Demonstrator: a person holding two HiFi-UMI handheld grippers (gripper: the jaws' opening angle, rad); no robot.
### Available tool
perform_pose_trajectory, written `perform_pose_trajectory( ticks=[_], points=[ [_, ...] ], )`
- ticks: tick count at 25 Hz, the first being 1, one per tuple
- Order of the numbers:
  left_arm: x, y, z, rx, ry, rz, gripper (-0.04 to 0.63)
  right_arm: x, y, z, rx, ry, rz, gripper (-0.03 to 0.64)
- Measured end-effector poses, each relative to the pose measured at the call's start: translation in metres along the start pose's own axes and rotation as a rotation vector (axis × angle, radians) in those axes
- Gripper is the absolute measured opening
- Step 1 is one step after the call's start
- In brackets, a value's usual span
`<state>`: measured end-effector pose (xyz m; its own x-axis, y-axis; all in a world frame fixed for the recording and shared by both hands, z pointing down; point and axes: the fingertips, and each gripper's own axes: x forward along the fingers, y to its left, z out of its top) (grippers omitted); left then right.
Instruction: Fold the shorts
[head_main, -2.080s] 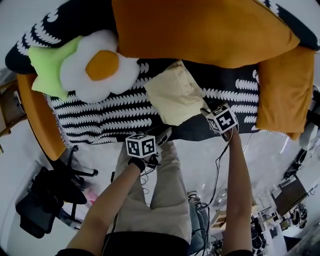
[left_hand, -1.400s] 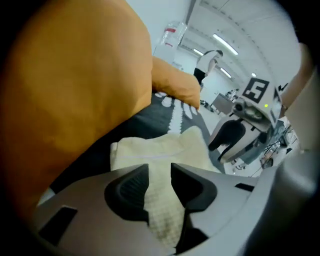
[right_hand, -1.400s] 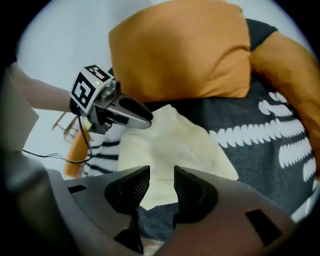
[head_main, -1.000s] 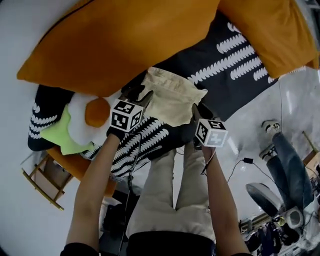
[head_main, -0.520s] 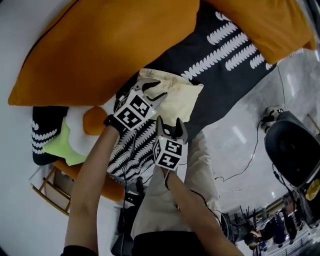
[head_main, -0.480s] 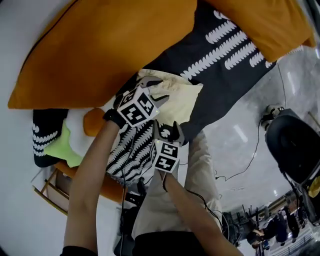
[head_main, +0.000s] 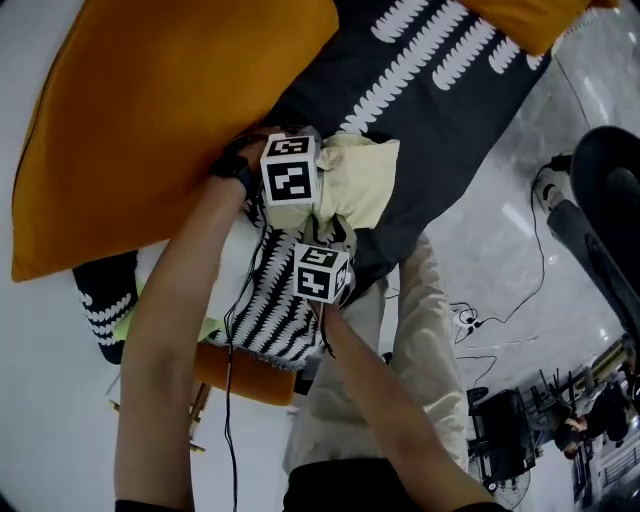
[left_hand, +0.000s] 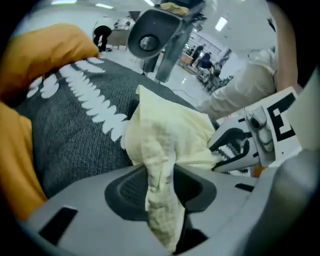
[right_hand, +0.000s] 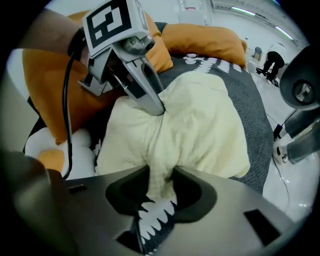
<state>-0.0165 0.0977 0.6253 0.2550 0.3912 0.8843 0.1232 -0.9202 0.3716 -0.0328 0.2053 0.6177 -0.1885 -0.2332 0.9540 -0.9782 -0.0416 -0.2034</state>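
The pale yellow shorts lie bunched on a black blanket with white leaf print. My left gripper is at their left edge, shut on a fold of the cloth that runs down between its jaws. My right gripper is just below it at the near edge; its jaws have just been closing and now pinch a gathered fold of the shorts. In the right gripper view the left gripper's fingers press into the top of the shorts. The two grippers are close together.
A big orange pillow lies left of the shorts, touching the left hand. A second orange pillow sits behind. A white egg-shaped cushion is at the left. A dark round stand and cables are on the pale floor.
Both grippers have closed in on the shorts' near-left edge and now sit almost together. The left gripper has rolled over. The shorts look more gathered than before.
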Motion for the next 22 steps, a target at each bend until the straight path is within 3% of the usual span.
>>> perform_pose_trajectory(
  ticks=[1, 2, 5, 9, 12, 16, 20, 22],
  points=[
    [-0.003, -0.005, 0.002, -0.066, -0.016, -0.042, 0.129, -0.007, -0.004, 0.0, -0.01, -0.007, 0.027, 0.111],
    [-0.005, -0.013, 0.005, -0.129, -0.035, -0.082, 0.116, -0.016, -0.008, -0.004, -0.022, -0.012, 0.06, 0.096],
    [-0.019, -0.036, 0.014, -0.306, -0.122, -0.17, 0.104, -0.041, -0.019, -0.013, -0.1, -0.022, 0.158, 0.087],
    [-0.064, -0.04, 0.008, -0.555, -0.306, -0.211, 0.103, -0.074, -0.028, 0.02, -0.31, -0.072, 0.288, 0.087],
    [-0.093, -0.057, 0.004, -0.748, -0.454, -0.24, 0.107, -0.104, -0.033, 0.036, -0.407, -0.04, 0.498, 0.087],
    [-0.103, -0.096, -0.004, -0.978, -0.59, -0.252, 0.109, -0.13, -0.033, 0.032, -0.382, 0.107, 0.752, 0.086],
    [-0.083, -0.122, -0.01, -1.188, -0.609, -0.259, 0.11, -0.123, -0.041, 0.015, -0.413, 0.24, 0.798, 0.087],
    [-0.071, -0.115, -0.007, -1.231, -0.575, -0.262, 0.11, -0.11, -0.052, 0.018, -0.478, 0.273, 0.766, 0.087]
  ],
)
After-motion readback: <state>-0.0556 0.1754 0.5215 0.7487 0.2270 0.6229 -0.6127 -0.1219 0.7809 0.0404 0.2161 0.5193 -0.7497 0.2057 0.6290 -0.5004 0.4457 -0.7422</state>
